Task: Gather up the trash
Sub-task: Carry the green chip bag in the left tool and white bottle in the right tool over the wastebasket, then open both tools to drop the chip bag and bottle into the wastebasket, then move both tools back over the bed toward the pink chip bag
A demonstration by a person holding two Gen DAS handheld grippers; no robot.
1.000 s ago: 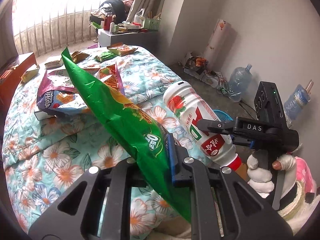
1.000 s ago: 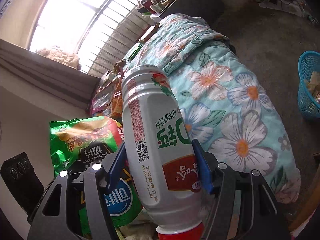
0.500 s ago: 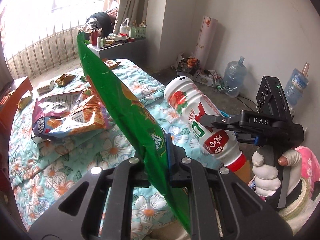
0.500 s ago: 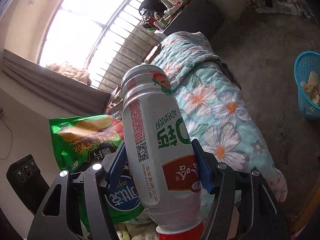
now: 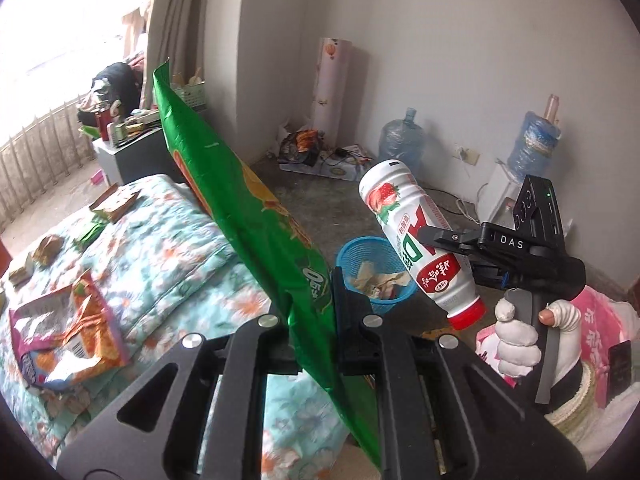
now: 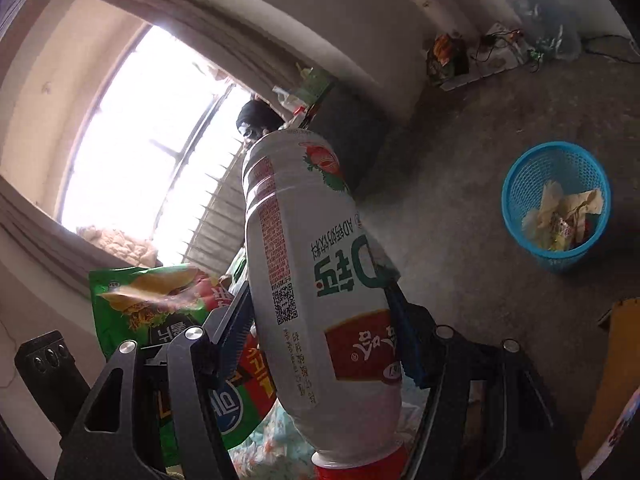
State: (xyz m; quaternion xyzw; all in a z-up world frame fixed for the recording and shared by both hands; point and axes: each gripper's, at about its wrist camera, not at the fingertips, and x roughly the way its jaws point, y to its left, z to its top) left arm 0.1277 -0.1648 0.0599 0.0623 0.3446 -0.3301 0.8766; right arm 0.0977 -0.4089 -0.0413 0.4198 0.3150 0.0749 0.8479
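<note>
L gripper [image 5: 312,300] clamps green bag [image 5: 240,200], R gripper [image 6: 320,328] clamps bottle [image 6: 316,280], both above bed, short of blue bin [image 6: 556,204]. Get each over bin's rim before letting go.

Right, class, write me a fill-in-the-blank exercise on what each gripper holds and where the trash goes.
1. The left gripper is shut on a ____ snack bag.
2. The white bottle in the right gripper has a ____ cap.
3. The basket on the floor is ____ and already holds crumpled wrappers.

Missing words: green; red; blue
</note>
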